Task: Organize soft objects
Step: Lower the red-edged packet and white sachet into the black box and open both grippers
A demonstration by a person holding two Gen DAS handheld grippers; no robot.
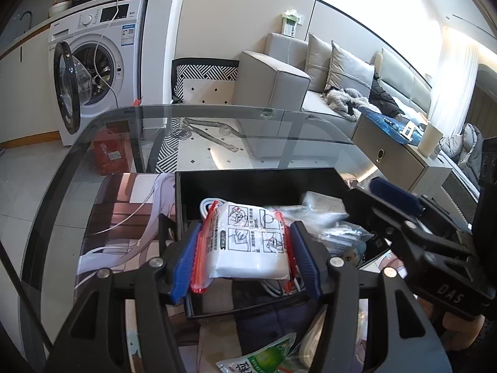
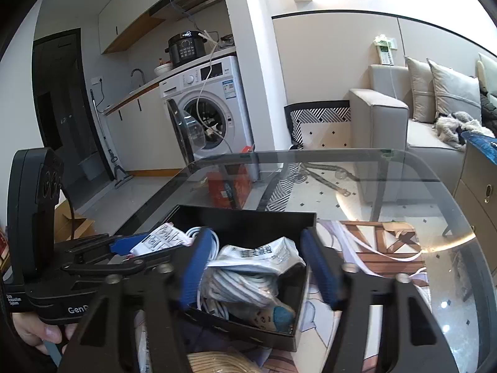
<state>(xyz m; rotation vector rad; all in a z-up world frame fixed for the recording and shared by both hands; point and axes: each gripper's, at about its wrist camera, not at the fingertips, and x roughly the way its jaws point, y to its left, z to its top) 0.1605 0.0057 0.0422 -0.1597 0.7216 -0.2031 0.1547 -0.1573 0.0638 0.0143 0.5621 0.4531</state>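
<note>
A black open box (image 1: 236, 183) sits on the glass table and holds soft packets and coiled white cable. My left gripper (image 1: 245, 258) is shut on a white packet with red edges (image 1: 248, 242) and holds it over the box's near side. It also shows in the right wrist view (image 2: 164, 239). My right gripper (image 2: 257, 267) is open and empty above the box (image 2: 248, 220), over a clear bag of white cable (image 2: 245, 279) and a small plush (image 2: 276, 314). The right gripper shows at the right of the left wrist view (image 1: 391, 199).
A green and white sachet (image 1: 261, 357) lies in front of the box. A printed mat (image 2: 372, 242) lies under the box on the glass table (image 1: 217, 124). A washing machine (image 1: 93, 71) and a sofa (image 1: 298, 87) stand beyond.
</note>
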